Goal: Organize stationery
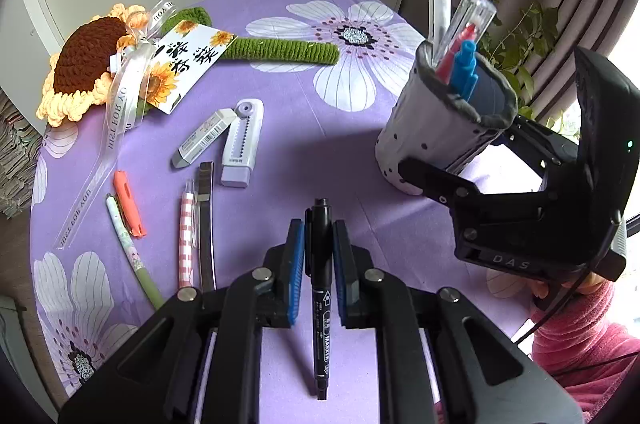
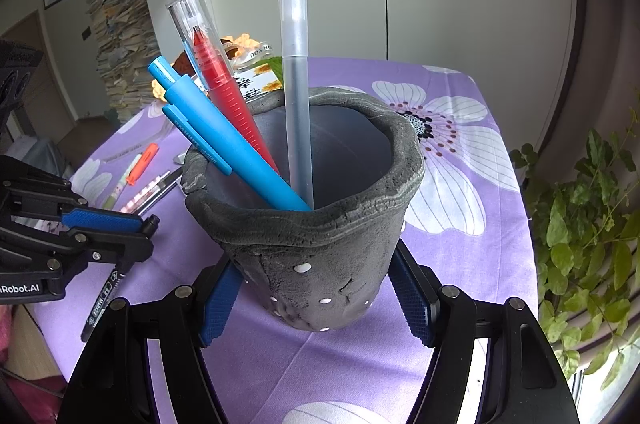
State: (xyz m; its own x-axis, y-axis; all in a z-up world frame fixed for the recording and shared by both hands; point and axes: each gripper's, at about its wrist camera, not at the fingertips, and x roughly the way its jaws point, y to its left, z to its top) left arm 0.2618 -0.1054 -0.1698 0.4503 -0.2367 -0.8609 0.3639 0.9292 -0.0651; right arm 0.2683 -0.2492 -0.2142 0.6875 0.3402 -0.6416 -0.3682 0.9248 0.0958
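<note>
Clamped tight on the black marker point(image 1: 321, 280) by the left gripper point(image 1: 319, 244), blue pads pinching the barrel just below the cap, cap end poking out beyond the fingertips, nib end hanging back under the wrist. Clear of the purple flowered tablecloth point(image 1: 304, 128) already, by the look of it. Over on the right, wrapped around the grey pen pot point(image 2: 316, 248) by the right gripper point(image 2: 316, 300), jaws wide yet snug against both sides of its wall, pot tipped a little toward the camera. Already inside: blue pen point(image 2: 224, 140), red pen point(image 2: 216, 72), frosted pen point(image 2: 296, 96). Best played from here: swing across to the open mouth, aim for the empty gap right of the frosted pen, tilt the marker near upright, lower before letting go rather than dropping from high. Worth watching for a clash with the leaning blue pen. Still waiting on the cloth: eraser point(image 1: 204, 138), correction tape point(image 1: 242, 144), orange highlighter point(image 1: 129, 204), checked pen point(image 1: 187, 236).
</note>
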